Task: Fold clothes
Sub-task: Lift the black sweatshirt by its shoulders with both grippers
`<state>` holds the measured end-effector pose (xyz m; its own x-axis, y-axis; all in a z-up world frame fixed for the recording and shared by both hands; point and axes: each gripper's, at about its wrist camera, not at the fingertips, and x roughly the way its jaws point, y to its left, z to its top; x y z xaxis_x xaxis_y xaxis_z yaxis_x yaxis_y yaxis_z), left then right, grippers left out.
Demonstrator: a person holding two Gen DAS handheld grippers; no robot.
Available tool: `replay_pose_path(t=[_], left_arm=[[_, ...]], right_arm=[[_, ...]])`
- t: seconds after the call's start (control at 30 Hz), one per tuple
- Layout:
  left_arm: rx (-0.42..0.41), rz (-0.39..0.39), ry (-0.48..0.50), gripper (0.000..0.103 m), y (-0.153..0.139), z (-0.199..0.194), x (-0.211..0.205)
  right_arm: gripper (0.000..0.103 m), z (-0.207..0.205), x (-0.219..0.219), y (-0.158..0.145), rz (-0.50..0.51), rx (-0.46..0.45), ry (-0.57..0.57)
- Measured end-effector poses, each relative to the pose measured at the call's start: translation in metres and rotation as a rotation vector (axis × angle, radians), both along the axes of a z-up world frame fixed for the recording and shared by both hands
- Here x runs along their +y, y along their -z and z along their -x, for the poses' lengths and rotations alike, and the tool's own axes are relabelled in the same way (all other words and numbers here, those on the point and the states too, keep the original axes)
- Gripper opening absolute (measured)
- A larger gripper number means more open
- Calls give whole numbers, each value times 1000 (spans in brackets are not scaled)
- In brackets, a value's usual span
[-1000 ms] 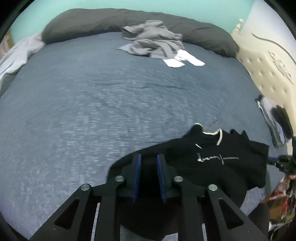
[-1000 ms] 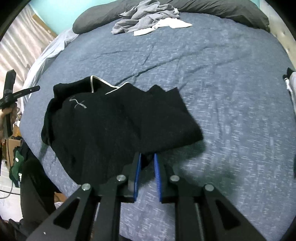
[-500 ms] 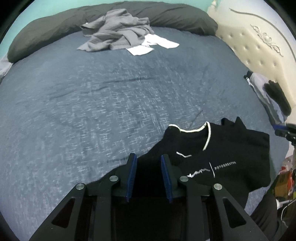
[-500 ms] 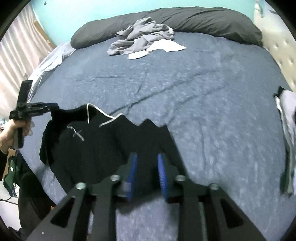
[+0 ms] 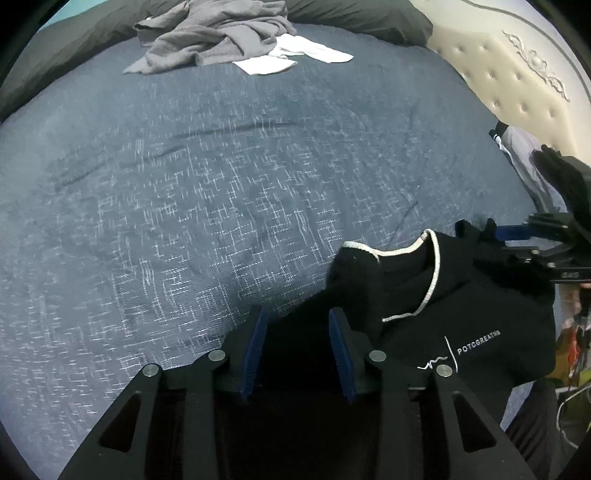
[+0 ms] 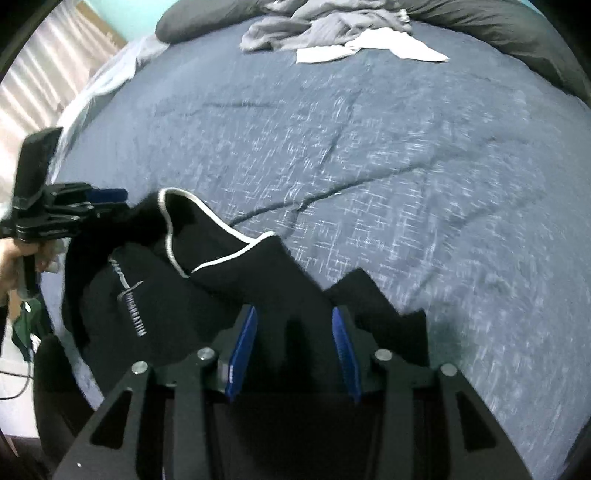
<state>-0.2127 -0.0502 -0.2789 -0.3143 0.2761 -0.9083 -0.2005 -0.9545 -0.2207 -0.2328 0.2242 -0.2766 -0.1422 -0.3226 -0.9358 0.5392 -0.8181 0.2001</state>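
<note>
1. Both grippers are down low over the near edge of the bed (image 5: 221, 184), and the black shirt (image 5: 461, 314) lies there on the blue-grey cover, collar with its pale trim towards the middle of the bed.
2. The left gripper (image 5: 297, 350) has just been opening its jaws; they stand partly apart, with dark cloth lying in the gap between the blue pads (image 5: 255, 347). I see no pinch on it, so I call that a release.
3. Same story on the right gripper (image 6: 293, 350): its jaws have just been opening too, they stand at a middling width, and a ridge of the black shirt (image 6: 221, 295) sits between them without being squeezed.
4. How far along? The shirt looks doubled over itself, chest print up and jagged edges poking out on the right-wrist view. One fold seems laid, but it is still lumpy, not a tidy packet.
5. Still to do on this piece, I judge: flatten it, tuck the stray edges, fold again.
6. And there is more waiting. A grey crumpled garment (image 5: 214, 40) with a white piece (image 5: 295, 59) beside it lies at the far side of the bed by the long dark pillow (image 6: 498, 29), untouched by the look of it.
7. Another item (image 5: 524, 162) lies at the edge near the padded headboard (image 5: 517, 74); whether that one is folded I cannot tell.
</note>
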Motion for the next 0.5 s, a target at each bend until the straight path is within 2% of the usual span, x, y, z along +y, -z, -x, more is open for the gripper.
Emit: replay_pose_path(t=[0.17, 0.27, 0.5], left_arm=[[-1, 9, 43, 49, 4, 1, -1], [-14, 21, 53, 49, 11, 3, -2], [3, -45, 57, 49, 8, 1, -10]], right_arm=[[44, 13, -12, 17, -33, -37, -33], [44, 18, -17, 27, -67, -49, -44], [44, 16, -20, 38, -86, -54, -80]])
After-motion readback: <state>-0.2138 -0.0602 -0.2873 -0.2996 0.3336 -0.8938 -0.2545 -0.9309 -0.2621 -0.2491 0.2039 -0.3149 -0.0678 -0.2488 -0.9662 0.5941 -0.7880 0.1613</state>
